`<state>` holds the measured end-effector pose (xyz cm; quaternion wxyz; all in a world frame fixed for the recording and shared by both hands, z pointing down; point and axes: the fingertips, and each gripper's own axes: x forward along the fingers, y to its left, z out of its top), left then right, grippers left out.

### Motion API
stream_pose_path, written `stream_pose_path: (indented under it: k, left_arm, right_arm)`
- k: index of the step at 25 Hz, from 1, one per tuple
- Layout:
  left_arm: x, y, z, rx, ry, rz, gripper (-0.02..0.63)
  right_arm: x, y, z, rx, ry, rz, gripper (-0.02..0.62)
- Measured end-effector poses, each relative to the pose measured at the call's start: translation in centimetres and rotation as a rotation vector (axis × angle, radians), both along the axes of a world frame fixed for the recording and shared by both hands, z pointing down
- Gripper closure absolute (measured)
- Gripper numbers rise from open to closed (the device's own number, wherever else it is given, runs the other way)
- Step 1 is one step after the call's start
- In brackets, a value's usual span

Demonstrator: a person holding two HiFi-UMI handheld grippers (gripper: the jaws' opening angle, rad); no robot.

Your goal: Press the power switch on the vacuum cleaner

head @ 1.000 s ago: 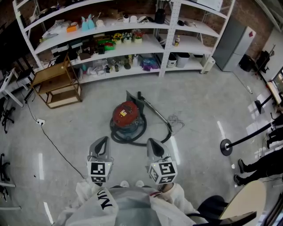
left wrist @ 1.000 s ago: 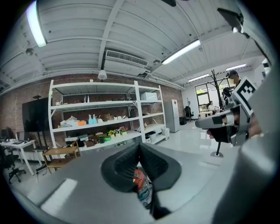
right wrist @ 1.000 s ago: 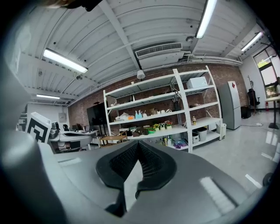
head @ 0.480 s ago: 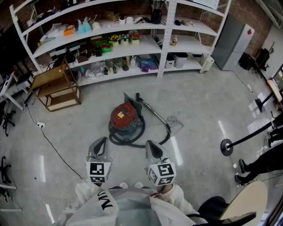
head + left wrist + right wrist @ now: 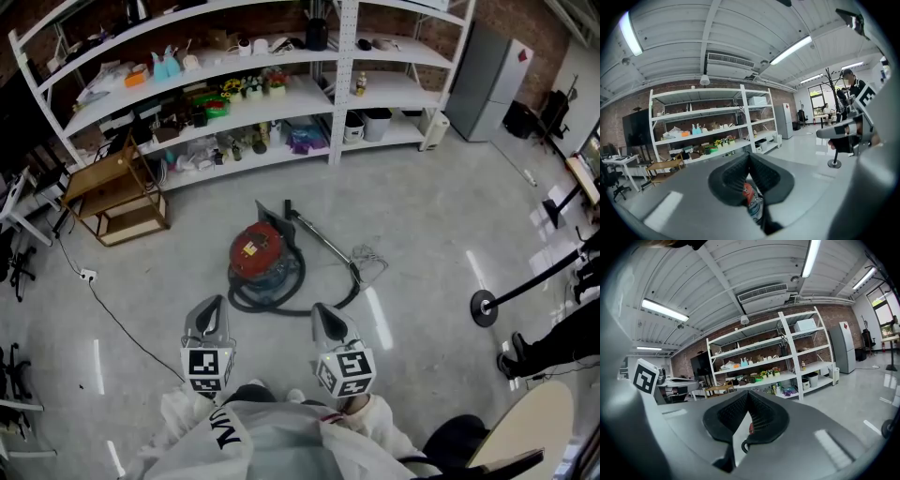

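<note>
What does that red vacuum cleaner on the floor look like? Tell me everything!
The vacuum cleaner is a round canister with a shiny red top that bears a yellow-and-white label, and a darker bluish base. It stands upright on the grey floor in front of the shelves. Its dark hose curls round the front, and a thin metal tube stretches off to the right. Only the floor touches it.

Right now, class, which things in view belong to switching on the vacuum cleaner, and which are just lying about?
Belongs to the job:
- red vacuum cleaner, with its black hose
- left claw and right claw, both shut and empty

Just lying about:
- white shelving and its clutter
- wooden cart
- stanchion base
</note>
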<state>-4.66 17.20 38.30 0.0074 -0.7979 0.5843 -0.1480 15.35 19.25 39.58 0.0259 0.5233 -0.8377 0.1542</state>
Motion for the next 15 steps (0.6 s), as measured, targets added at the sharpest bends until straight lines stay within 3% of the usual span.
stream_pose_path:
  k: [15]
  left_arm:
    - [0.05,-0.55,0.03,0.002,-0.007,-0.009,0.606]
  right_arm:
    - [0.04,-0.98,0.25,-0.003,-0.002,-0.016,0.594]
